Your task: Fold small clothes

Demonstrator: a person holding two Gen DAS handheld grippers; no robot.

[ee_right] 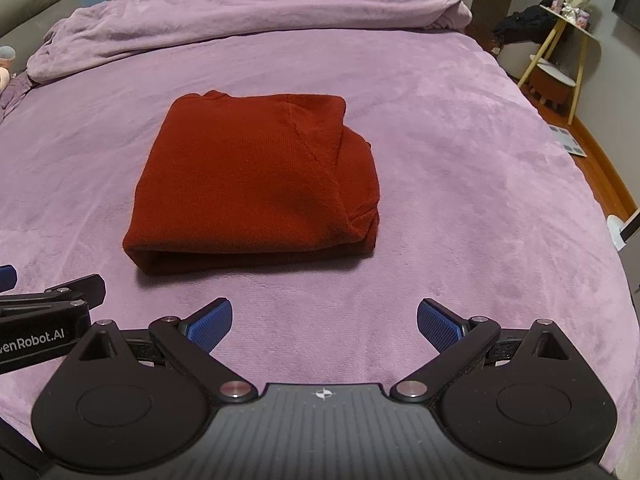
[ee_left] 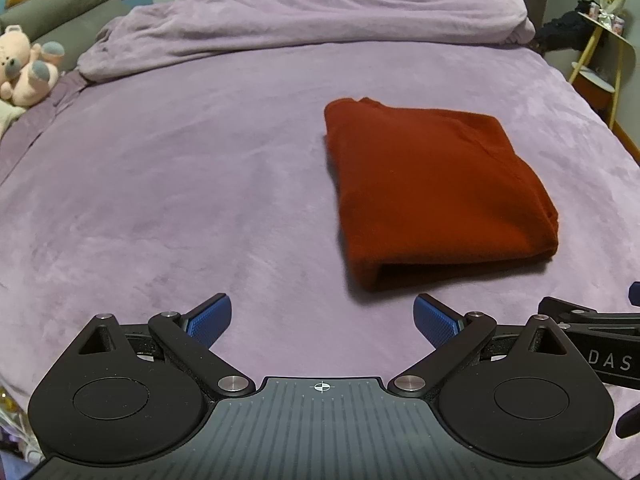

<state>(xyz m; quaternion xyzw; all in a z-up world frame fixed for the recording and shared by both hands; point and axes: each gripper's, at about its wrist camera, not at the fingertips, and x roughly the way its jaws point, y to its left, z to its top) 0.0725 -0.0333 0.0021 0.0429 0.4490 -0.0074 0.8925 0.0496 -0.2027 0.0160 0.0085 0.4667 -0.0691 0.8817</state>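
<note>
Red knit garment (ee_right: 256, 184) sits folded mid-bed (ee_right: 480, 200), soft, light, floppy, so I'd pinch its near fold edge; left tool (ee_left: 322, 316) and right tool (ee_right: 325, 320) both wide, empty.

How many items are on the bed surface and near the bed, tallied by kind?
Folded red garments: 1
Bunched purple blankets: 1
Plush toys: 1
Side tables with yellow legs: 1
Open tongs, left and right: 2
Total: 6
</note>
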